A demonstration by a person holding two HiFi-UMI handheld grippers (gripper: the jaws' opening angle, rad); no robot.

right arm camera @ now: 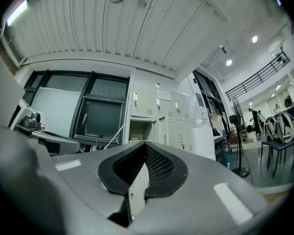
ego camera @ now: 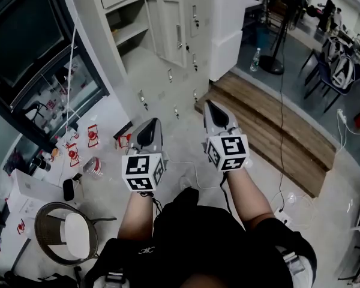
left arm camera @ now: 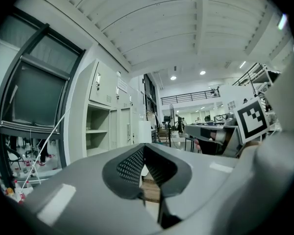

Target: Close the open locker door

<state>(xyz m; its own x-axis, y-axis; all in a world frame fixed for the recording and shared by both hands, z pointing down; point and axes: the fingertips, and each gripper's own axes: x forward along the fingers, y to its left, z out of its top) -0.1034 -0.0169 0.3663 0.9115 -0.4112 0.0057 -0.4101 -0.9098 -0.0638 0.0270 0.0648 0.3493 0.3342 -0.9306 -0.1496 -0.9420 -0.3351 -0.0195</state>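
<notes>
Person's black-clothed torso (ego camera: pixel 192 245) occupies the lower edge of the head view. Left gripper (ego camera: pixel 151 125): jaws pressed together, nothing between them. Right gripper (ego camera: pixel 211 108): jaws pressed together, nothing held. Locker door (ego camera: pixel 173 30) stands ajar on the white locker bank (ego camera: pixel 162 80) ahead, well apart from both grippers

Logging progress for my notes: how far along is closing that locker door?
Done: nothing yet; the locker door stands open beside its shelved compartment. In hand: left gripper and right gripper, both shut and empty, are held short of the lockers. Left: reach the door and push it closed.
</notes>
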